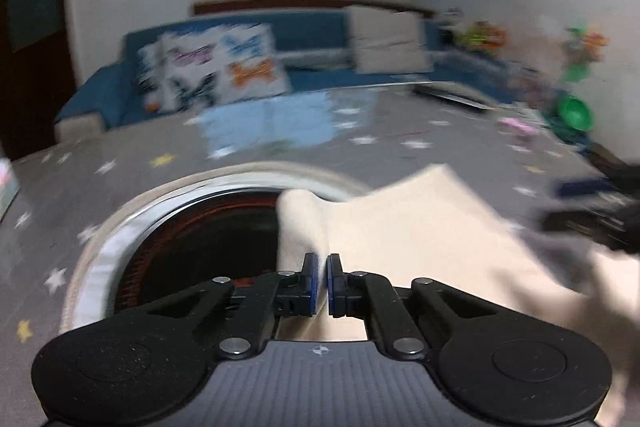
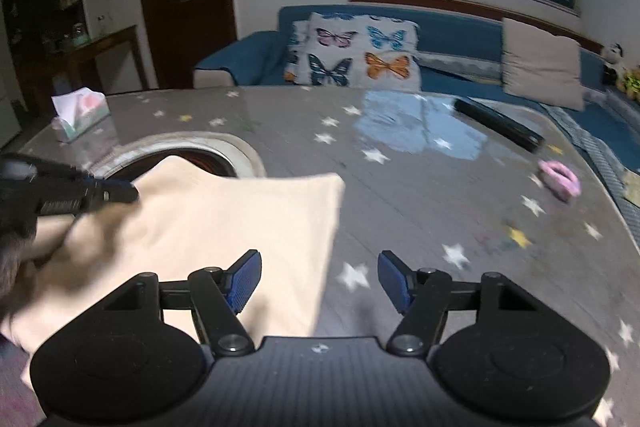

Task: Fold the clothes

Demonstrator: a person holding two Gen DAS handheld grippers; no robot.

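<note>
Covering most of both views, a grey table cloth with white and yellow stars (image 2: 420, 195) lies under a glossy top, and the blue window light reflects on it. Behind the table, in the upper part of both frames, stands a blue sofa (image 2: 460, 31) with a white cushion printed with butterflies (image 2: 352, 51) and a plain beige cushion (image 2: 540, 63).

A round opening with a pale rim and a dark inside (image 1: 192, 235) sits in the table, at the lower left of the left wrist view. The cream-coloured cloth garment (image 2: 224, 239) lies on the table just beside this opening and partly over its edge; in the right wrist view it fills the lower left of the frame, with one corner pointing to the middle.

The left gripper (image 1: 322, 283), at the bottom centre of its own view, has its two blue-padded fingers pressed together on a raised fold of the cream garment. In the right wrist view the same gripper appears blurred at the left edge, at the garment.

The right gripper (image 2: 320, 283) has its fingers wide apart; the left finger is over the garment edge, the right one over the bare table cloth, and nothing is between them.

Smaller things on the table: a long black cylinder (image 2: 500, 127) at the upper right, a tissue box (image 2: 80, 115) at the left, and a small pink ring-shaped object (image 2: 558, 177) at the right.
</note>
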